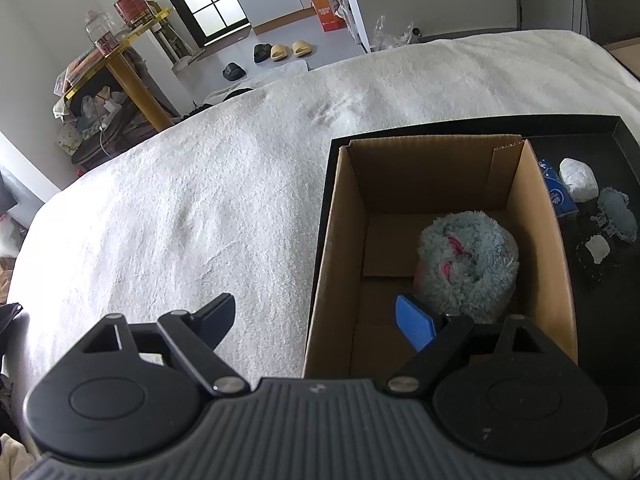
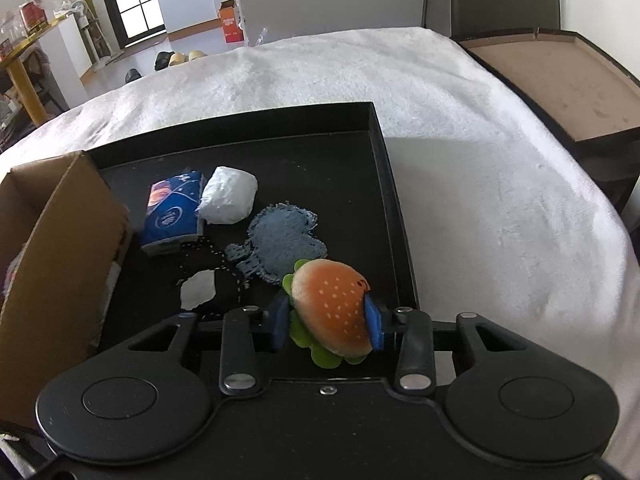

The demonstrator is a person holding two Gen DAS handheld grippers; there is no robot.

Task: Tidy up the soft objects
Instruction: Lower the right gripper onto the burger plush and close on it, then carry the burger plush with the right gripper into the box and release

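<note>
A cardboard box (image 1: 340, 220) stands in a black tray (image 1: 624, 140) on a white blanket. A fluffy grey-and-pink plush (image 1: 468, 264) lies inside the box. My left gripper (image 1: 316, 320) is open and empty, straddling the box's left wall, its right finger beside the plush. My right gripper (image 2: 328, 324) is shut on a plush hamburger (image 2: 332, 304) over the tray's (image 2: 396, 200) near right part. On the tray lie a blue tissue pack (image 2: 172, 208), a white wad (image 2: 228, 196), a blue-grey fuzzy cloth (image 2: 280, 244) and a small white scrap (image 2: 198, 290). The box (image 2: 60, 264) is to the left.
The white blanket (image 1: 200, 200) covers the surface around the tray. A brown board in a dark frame (image 2: 560, 80) lies to the far right. Shelves, slippers and an orange box stand on the floor beyond.
</note>
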